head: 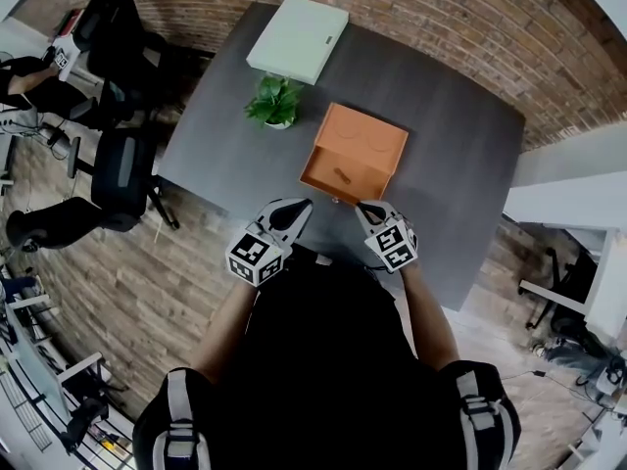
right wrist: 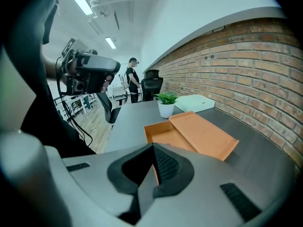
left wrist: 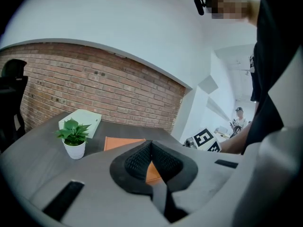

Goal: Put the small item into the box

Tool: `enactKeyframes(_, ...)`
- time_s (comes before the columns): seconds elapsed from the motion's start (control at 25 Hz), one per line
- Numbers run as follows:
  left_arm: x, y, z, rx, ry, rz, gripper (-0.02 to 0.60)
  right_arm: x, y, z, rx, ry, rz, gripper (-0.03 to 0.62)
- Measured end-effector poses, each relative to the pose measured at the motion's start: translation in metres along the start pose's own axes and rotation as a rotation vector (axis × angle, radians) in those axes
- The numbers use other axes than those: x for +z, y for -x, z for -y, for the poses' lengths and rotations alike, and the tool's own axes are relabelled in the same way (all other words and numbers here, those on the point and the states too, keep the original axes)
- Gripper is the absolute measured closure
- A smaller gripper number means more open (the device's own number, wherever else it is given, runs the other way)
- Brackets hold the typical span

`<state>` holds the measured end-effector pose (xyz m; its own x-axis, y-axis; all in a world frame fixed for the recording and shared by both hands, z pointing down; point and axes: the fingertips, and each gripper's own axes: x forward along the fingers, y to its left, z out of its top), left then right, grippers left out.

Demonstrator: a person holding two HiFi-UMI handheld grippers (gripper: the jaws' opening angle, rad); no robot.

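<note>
An open orange box [head: 326,178] stands near the front edge of the dark grey table [head: 460,164], its lid [head: 364,137] lying open behind the tray. A small dark item [head: 340,175] lies inside the tray. My left gripper [head: 302,204] hovers just short of the box's front left corner, jaws shut and empty [left wrist: 151,143]. My right gripper [head: 361,207] hangs beside the front right corner, also shut with nothing in it [right wrist: 153,146]. In the right gripper view the tray [right wrist: 163,131] and lid [right wrist: 203,134] lie just beyond the jaws.
A potted plant [head: 275,101] stands left of the box, and a white flat box [head: 298,38] lies at the table's far edge. Office chairs [head: 118,174] stand left of the table. A brick wall [right wrist: 246,60] runs behind it. A person [right wrist: 133,79] stands far off.
</note>
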<state>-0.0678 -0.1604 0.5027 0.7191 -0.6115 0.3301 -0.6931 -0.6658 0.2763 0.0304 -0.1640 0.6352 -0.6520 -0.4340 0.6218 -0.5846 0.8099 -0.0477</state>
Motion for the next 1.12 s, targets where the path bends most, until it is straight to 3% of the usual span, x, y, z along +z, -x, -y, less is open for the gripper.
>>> enactKeyframes(0.68,-0.021,0.022,0.042,0.091,0.042,0.059,0.558,-0.005,0.049,-0.020,0.011,0.096,0.058,0.569)
enactKeyframes(1.12,-0.029,0.025,0.063,0.101,0.041,0.068,0.558,-0.006,0.071,-0.026,0.002,0.098,0.094,0.569)
